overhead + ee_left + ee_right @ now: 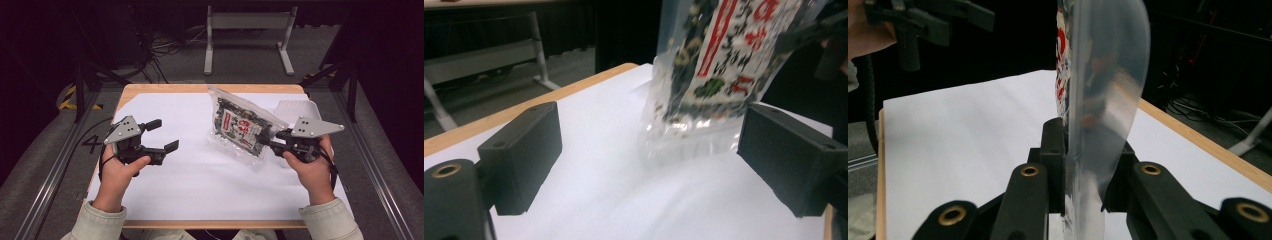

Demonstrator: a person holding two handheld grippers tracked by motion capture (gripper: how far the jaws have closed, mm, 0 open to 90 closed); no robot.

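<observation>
Your left gripper view cuts the clear bag [719,70] off at the top edge, and its print blurs beyond reading. The bag hides most of the white tray [295,109] at the table's far right. Your elbows leave the high view's near edge.

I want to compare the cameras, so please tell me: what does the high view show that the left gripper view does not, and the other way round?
High view: both hands, the left gripper open above the paper, the right gripper shut on the edge of the snack bag, and a white tray behind the bag.

Left gripper view: its own two black fingers close up and wide apart, and the bag's clear lower corner touching the paper.

Both: the bag, the white paper, the wooden table edge, and the grey stand on the floor.
</observation>
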